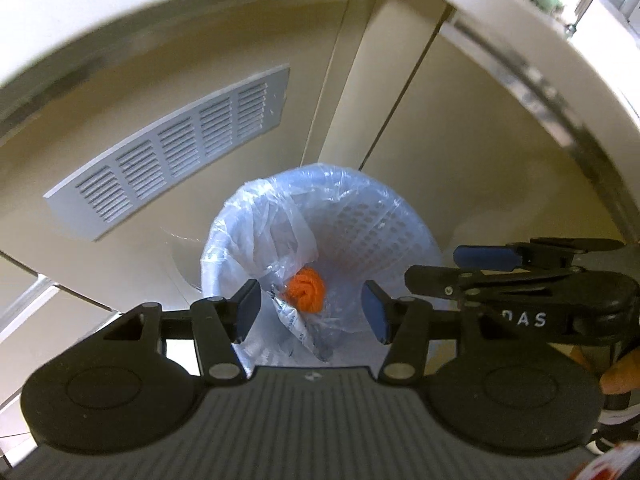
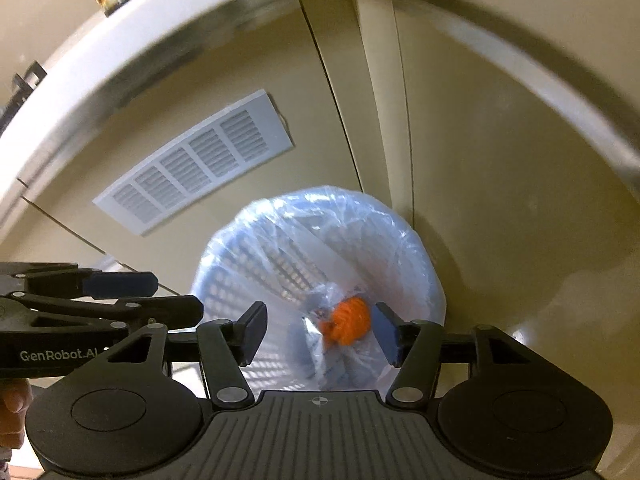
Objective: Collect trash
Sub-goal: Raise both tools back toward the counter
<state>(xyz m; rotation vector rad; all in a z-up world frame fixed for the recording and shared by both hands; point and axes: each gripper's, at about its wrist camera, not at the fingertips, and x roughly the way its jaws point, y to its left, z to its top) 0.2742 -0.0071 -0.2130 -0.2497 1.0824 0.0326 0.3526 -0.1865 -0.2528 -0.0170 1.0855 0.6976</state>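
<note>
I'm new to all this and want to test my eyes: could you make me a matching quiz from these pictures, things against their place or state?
Things:
1. crumpled orange ball
2. clear plastic bag liner
3. white slatted vent
4. left gripper

Descriptions:
A. on the beige cabinet front
B. open, holding nothing
C. lying inside the bin
D. draped over the blue perforated bin

Pairs: 1-C, 2-D, 3-A, 4-B

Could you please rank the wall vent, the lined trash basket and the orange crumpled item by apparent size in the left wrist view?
1. Wall vent and trash basket: alike in area, and the basket sits nearer the camera, so no ranking.
2. Orange crumpled item, plainly smallest, lying inside the basket.
</note>
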